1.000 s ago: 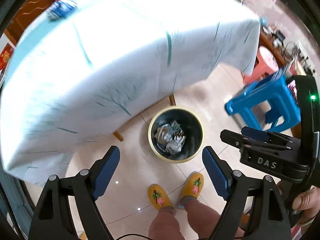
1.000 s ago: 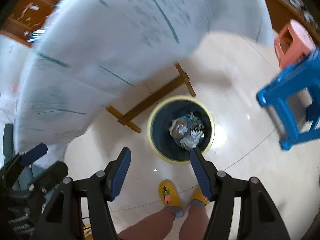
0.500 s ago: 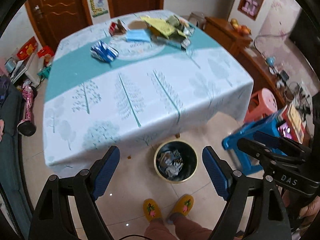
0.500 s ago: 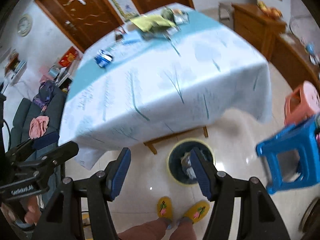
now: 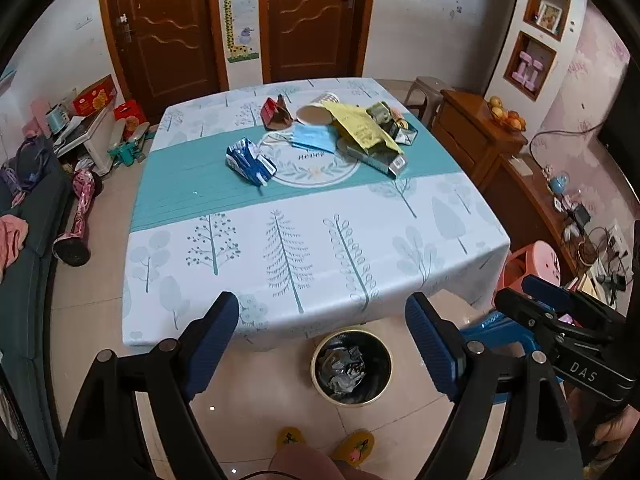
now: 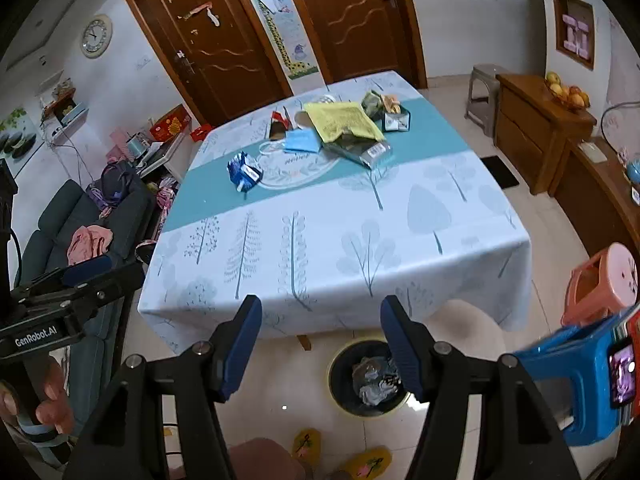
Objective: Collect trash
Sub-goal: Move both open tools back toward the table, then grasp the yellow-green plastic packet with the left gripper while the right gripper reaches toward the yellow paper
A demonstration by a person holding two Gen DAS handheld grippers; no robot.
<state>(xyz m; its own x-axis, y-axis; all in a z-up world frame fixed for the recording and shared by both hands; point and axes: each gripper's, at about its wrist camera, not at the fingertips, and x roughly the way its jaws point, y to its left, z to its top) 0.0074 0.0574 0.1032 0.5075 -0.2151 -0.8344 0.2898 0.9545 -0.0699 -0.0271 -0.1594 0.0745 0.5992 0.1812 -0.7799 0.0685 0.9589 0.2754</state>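
Observation:
Trash lies on the far half of the table: a crumpled blue wrapper, a blue face mask, a yellow paper, a red-brown carton, a paper cup lid and small packets. The same pile shows in the right wrist view: the wrapper, the mask and the yellow paper. A yellow-rimmed bin with crumpled trash stands on the floor by the table's near edge. My left gripper and right gripper are open and empty, held above the bin.
A blue stool and a pink stool stand on the right. A wooden cabinet is at the far right, a dark sofa at the left. My yellow slippers are on the floor below.
Both grippers have risen and tilted up from looking down into the bin to looking across the tabletop. The trash pile on the table has come into view. Both stay open.

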